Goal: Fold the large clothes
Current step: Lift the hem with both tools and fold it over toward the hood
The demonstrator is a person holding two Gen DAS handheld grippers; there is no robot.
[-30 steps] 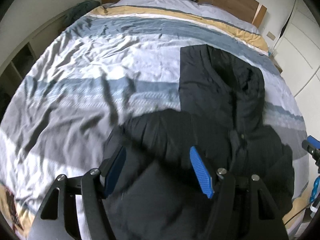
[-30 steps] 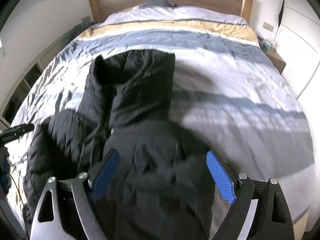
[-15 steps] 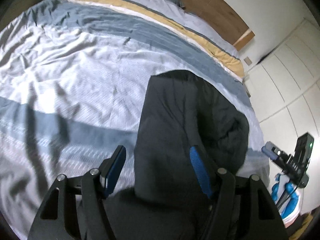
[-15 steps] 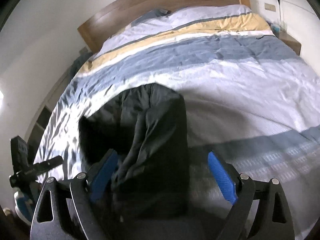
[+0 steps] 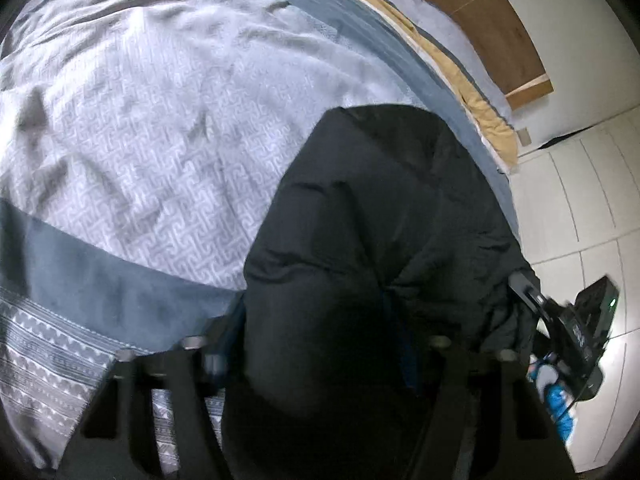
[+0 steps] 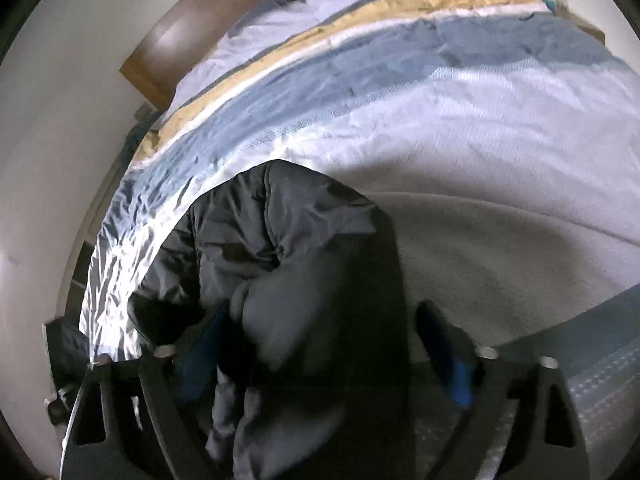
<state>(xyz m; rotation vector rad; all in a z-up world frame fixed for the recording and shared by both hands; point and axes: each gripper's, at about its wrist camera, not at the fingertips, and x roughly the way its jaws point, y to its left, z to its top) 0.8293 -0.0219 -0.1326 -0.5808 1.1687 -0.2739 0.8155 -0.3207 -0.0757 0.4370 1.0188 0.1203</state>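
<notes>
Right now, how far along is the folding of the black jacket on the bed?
Done: the black jacket lies narrowed into a long strip on the duvet. In hand: the left gripper and right gripper straddle its near end, fingers have just been closing; the left looks pinched on it, the right shows a gap. Left: doubling the strip over, likely toward its far end.

Left gripper just closing around black jacket fold, seemingly gripped, on striped duvet.

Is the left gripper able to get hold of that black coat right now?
Probably yes: the black coat already bulges between the closing left gripper fingers, nothing in between.
</notes>
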